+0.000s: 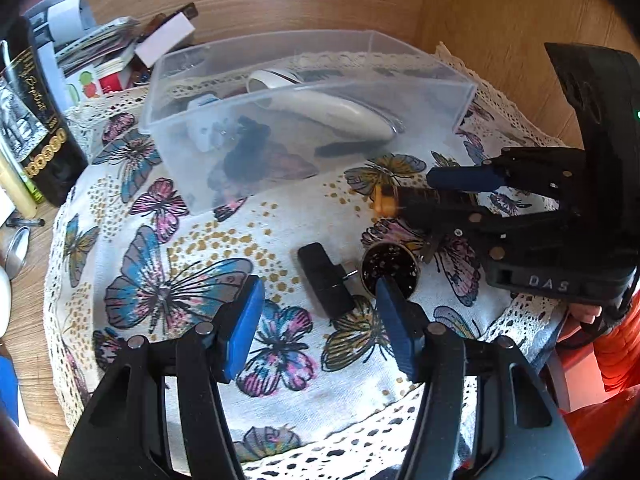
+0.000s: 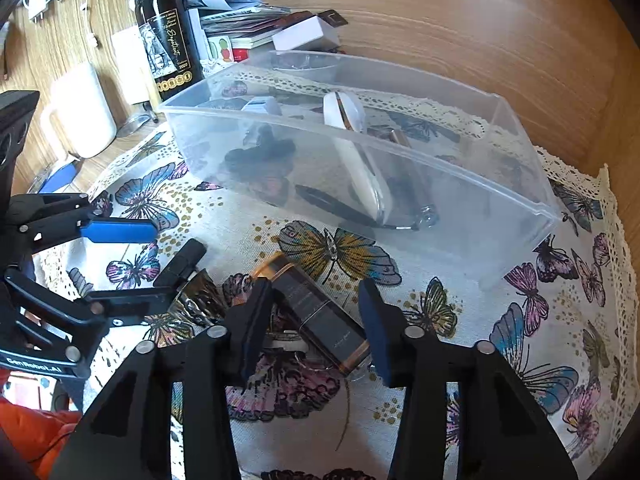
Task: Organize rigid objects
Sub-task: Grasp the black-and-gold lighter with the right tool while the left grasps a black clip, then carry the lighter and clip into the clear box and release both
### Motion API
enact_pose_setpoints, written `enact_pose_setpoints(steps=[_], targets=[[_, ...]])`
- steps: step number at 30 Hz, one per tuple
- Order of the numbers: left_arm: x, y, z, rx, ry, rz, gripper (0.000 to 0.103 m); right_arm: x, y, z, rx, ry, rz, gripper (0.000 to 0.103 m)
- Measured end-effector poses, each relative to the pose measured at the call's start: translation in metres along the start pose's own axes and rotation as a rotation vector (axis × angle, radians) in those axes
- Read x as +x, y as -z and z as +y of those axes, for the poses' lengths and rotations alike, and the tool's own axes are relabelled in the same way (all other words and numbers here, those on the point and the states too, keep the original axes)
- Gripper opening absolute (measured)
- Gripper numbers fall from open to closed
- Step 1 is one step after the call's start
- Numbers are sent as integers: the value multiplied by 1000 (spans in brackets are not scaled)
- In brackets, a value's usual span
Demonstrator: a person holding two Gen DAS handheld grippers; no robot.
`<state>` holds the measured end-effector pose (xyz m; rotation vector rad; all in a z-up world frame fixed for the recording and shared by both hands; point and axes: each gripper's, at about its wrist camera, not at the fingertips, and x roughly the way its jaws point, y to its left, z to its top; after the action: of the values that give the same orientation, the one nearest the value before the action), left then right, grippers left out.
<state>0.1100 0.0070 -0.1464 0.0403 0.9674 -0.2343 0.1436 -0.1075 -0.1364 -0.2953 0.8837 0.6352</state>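
Filling clear bin (image 2: 520, 216) at 12 o'clock: several items inside. Left: black bottle (image 2: 320, 316) between right gripper (image 2: 312, 320) jaws, apart; round tin (image 1: 390, 270), black stick (image 1: 326, 280) near left gripper (image 1: 320, 312), jaws apart.

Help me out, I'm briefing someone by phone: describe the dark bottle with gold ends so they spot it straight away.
Start at the clear plastic bin on the butterfly-print tablecloth. In front of it, between the right gripper's open blue-padded fingers, lies the slim dark rectangular bottle with gold bands at both ends. Unlike the short black block and round metal-rimmed piece nearby, it is long and gold-tipped.
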Motion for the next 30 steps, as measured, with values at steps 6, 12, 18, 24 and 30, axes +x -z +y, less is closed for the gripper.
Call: enact_pose_setpoints(steps=[6, 12, 18, 24, 30], targets=[[5, -5, -1, -5, -3, -11, 24, -1, 8, 3, -10, 20, 7, 22], [1, -6, 7, -44, -4, -39, 19, -6, 8, -4, 25, 22, -20, 22], [-20, -13, 16, -72, -7, -113, 19, -27, 3, -8, 55, 41, -92, 22], [-45, -27, 19, -78, -15, -210, 19, -51, -11, -11, 64, 69, -178, 22], [-67, -48, 23, -88, -9, -307, 19, -73, -27, -15, 78, 93, -264, 22]])
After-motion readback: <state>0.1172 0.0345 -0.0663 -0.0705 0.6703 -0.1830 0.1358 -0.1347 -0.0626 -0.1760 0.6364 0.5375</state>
